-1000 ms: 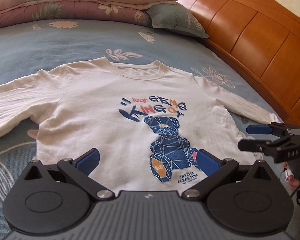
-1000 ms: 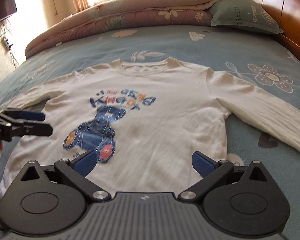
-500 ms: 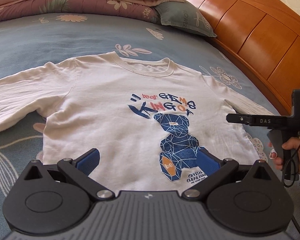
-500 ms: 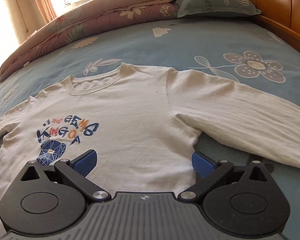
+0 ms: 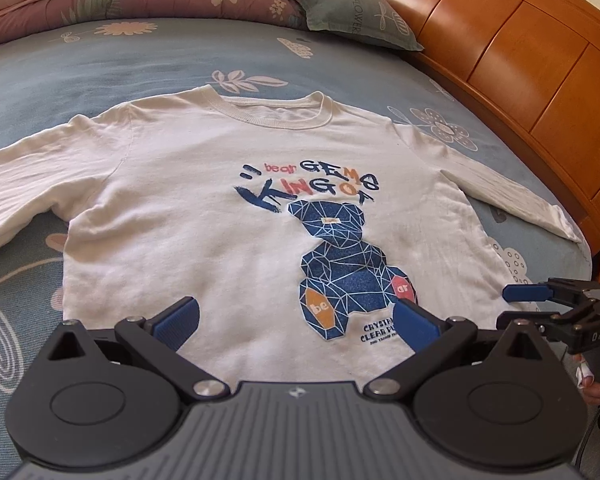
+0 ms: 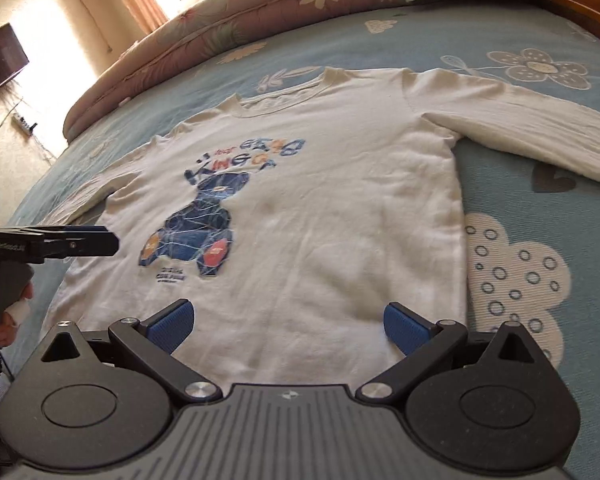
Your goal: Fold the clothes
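The bed (image 5: 148, 60) fills both views, and the shirt (image 5: 204, 208) lies flat on it, print up, both sleeves out, nothing folded yet. Half a second ago the right gripper (image 6: 288, 322) faced the right sleeve (image 6: 532, 136); now it has swung back toward the hem. The left gripper (image 5: 296, 320) has edged nearer the hem too. Both are spread and empty, so a hem grasp looks likely next.
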A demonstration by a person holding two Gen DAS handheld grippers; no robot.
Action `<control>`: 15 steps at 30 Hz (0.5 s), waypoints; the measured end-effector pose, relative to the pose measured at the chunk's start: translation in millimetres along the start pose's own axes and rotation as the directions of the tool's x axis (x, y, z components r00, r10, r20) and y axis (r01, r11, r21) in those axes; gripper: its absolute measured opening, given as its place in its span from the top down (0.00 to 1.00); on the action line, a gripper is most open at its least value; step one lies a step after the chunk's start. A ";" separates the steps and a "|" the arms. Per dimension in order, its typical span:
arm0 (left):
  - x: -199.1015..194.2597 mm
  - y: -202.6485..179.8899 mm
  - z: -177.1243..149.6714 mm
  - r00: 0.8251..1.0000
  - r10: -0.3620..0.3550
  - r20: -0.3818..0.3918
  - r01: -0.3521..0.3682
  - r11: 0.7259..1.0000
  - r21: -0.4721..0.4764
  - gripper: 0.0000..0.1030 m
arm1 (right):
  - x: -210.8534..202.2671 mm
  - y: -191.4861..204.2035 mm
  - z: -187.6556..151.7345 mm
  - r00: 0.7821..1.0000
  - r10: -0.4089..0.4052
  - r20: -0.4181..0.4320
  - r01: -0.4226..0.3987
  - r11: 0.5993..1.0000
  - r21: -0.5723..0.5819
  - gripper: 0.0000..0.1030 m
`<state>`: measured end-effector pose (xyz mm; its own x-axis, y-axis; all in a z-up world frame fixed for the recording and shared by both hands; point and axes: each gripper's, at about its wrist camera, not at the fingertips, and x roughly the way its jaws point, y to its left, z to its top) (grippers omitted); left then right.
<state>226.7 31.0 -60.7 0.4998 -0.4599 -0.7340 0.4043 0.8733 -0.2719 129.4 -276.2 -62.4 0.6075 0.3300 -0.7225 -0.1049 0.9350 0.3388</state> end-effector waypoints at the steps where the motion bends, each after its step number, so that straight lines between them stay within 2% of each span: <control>1: -0.1 -0.6 0.0 1.000 -0.002 -0.001 0.002 1.000 0.002 0.01 | -3.9 -2.4 -0.8 0.999 -0.031 0.009 0.031 0.999 0.012 0.00; 2: -0.4 -0.7 -0.1 1.000 -0.002 -0.001 0.002 1.000 0.002 0.01 | -7.9 -4.8 -1.7 0.998 -0.063 0.017 0.062 0.998 0.024 0.00; 3: -0.7 -0.8 -0.1 1.000 -0.002 -0.002 0.002 1.000 0.003 0.01 | -12.4 -4.9 -2.7 0.998 -0.057 0.027 0.056 0.998 0.032 0.00; 7: -1.8 -1.4 -0.3 1.000 -0.001 -0.003 0.001 1.000 0.005 0.01 | -19.9 9.1 -7.0 0.998 0.049 0.046 -0.051 0.998 0.047 0.00; 12: -3.2 -2.1 -0.5 1.000 0.000 -0.004 0.001 1.000 0.007 0.01 | -6.7 33.8 -28.3 0.993 0.117 -0.025 -0.116 0.993 0.032 0.00; 15: -4.3 -2.4 -0.6 1.000 0.000 -0.004 0.000 1.000 0.008 0.01 | -11.3 40.8 -42.1 0.995 0.083 -0.056 -0.084 0.996 -0.007 0.00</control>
<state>223.1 30.9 -57.3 0.4964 -0.4595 -0.7365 0.4107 0.8718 -0.2671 85.1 -236.3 -65.8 0.5516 0.4136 -0.7243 -0.1608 0.9048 0.3942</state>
